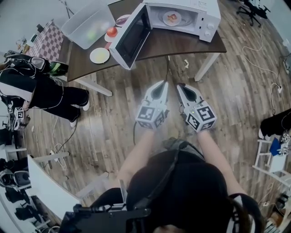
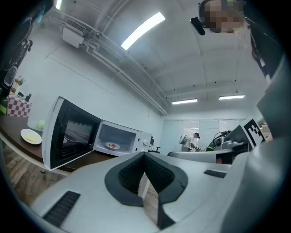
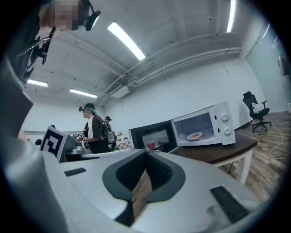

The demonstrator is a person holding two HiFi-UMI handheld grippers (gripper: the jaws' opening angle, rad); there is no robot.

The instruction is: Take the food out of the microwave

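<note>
Standing open on the dark table (image 1: 191,45), the white microwave (image 1: 202,16) holds the food (image 1: 172,17) on a plate inside, its door (image 1: 132,36) swung left. Wooden floor (image 1: 236,91) separates the table's edge from the left gripper (image 1: 163,85) and right gripper (image 1: 181,86), which are level, side by side, jaws closed on nothing. A clear bin (image 1: 88,22) and a yellow plate (image 1: 99,55) sit beside the door.

— What is on the dark brown wooden bench (image 1: 182,43)?
— At its left end there is a clear plastic tub (image 1: 88,22) with a round red fruit (image 1: 112,32) just beside it. A pale yellow round plate (image 1: 99,55) lies near the front edge.
— And around the bench?
— A red-and-white checked cloth (image 1: 47,40) lies further left. A black office chair (image 1: 252,10) stands well apart on the wood-plank floor (image 1: 245,91). A person in black trousers (image 1: 54,98) is at the left.
</note>
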